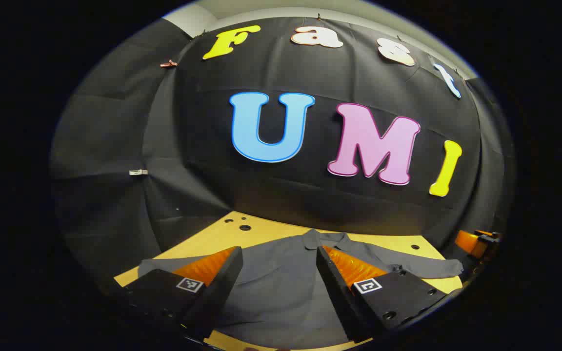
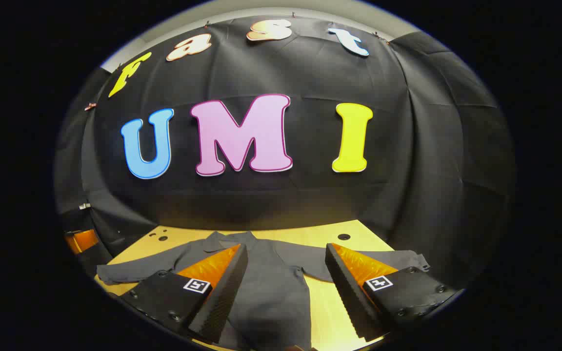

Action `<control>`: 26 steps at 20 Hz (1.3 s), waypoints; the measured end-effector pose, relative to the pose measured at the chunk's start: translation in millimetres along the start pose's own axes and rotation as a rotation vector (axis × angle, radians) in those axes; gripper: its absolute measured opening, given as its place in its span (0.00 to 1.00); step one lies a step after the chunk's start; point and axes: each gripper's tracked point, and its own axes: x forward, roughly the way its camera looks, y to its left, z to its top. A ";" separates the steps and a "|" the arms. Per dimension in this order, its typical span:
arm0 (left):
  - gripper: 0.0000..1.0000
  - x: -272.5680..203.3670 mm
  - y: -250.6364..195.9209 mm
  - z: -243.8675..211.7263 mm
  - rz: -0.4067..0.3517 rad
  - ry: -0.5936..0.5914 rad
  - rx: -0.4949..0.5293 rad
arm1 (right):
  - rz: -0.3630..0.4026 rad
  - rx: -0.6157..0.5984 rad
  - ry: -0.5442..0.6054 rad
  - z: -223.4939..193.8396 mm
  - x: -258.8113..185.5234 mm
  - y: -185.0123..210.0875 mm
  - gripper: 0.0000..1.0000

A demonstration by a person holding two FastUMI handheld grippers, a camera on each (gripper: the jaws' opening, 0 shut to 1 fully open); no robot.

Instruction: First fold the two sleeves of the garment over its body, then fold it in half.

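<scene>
Garment (image 2: 266, 273) flat on table (image 2: 330, 297), sleeves spread; both grippers open above.

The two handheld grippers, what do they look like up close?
Both match: the left gripper and right gripper each have two wedge-shaped fingers with ridged inner faces, mounted on dark blocks with screw holes. Each block carries a small square black-and-white marker.

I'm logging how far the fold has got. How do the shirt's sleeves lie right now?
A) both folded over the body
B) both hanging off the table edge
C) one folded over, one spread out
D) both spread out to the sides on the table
D: in the right gripper view the grey shirt lies flat on the wooden table with one sleeve stretched to each side, neither laid over the body.
</scene>
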 end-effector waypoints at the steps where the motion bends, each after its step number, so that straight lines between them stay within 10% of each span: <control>1: 0.95 4.7 -3.6 -2.8 -0.018 -0.001 0.024 | -0.008 -0.008 -0.008 -0.2 2.5 -3.0 0.99; 20: 0.96 34.6 -29.6 -37.4 -0.059 0.068 0.123 | 0.056 -0.049 0.082 -25.6 22.5 -5.5 0.99; 26: 0.96 31.7 -42.1 -59.7 -0.096 0.119 0.183 | -0.071 -0.034 0.173 -40.0 51.0 -66.5 0.98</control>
